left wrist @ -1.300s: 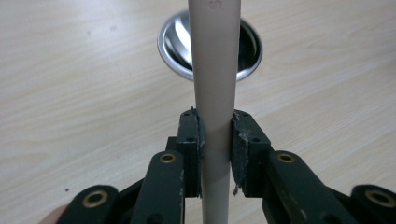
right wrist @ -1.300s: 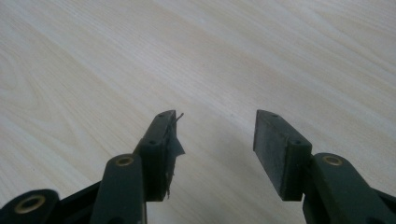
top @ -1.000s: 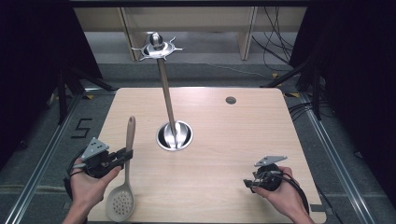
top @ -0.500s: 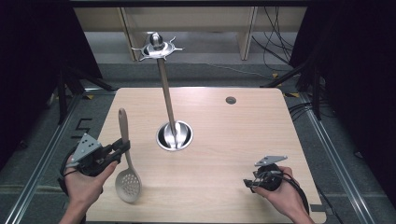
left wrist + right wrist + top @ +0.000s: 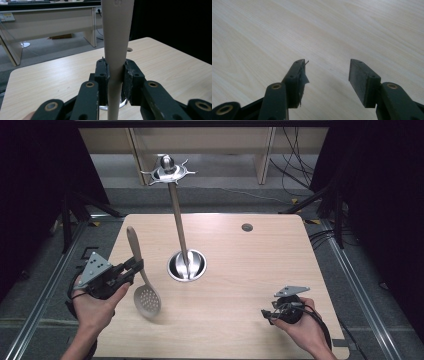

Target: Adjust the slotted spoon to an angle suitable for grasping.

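I hold the slotted spoon (image 5: 139,275) by its handle in my left gripper (image 5: 131,269), jaws clamped tight on the pale shaft; the perforated bowl hangs low, just above the table (image 5: 250,270) at its left front, handle tilted up and away. Just right of it rises the utensil stand (image 5: 179,227), a round metal base and a tall pole topped with a ring of hooks. I judge I am carrying the spoon toward those hooks; next I must raise the handle end to hook height. My right gripper (image 5: 270,312) rests near the right front, jaws apart and empty. A small embossed mark near the handle top is unreadable.
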Motion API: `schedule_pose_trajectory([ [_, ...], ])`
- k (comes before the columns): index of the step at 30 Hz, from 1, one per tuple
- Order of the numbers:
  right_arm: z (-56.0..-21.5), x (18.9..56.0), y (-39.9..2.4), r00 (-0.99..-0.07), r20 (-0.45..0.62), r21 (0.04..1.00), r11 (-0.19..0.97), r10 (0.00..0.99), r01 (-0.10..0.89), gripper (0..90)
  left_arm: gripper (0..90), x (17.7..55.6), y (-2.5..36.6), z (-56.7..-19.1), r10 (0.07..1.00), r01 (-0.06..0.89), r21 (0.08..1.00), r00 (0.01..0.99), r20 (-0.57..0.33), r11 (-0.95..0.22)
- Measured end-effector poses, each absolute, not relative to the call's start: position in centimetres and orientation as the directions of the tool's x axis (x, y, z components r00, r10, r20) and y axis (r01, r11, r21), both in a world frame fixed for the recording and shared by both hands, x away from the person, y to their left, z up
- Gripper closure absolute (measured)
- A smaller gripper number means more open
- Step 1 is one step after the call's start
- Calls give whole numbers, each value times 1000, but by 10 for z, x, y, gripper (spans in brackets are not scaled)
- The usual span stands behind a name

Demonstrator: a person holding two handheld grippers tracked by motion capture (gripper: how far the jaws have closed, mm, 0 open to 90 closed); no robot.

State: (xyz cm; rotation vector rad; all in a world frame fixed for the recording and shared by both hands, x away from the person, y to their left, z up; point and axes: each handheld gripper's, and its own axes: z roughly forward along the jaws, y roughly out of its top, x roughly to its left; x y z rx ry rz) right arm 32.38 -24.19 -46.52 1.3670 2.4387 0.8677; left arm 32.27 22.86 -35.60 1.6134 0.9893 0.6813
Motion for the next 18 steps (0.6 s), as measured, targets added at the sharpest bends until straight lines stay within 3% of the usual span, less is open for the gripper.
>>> schedule_pose_trajectory([
  [7, -462, 328, -247, -557, 47, 623, 412, 829, 665, 476, 741, 327, 221, -347, 862, 239, 967, 504, -49, -85],
  [18, -459, 329, -252, -499, 92, 644, 330, 862, 690, 483, 741, 334, 216, -337, 861, 234, 970, 504, -64, -65],
])
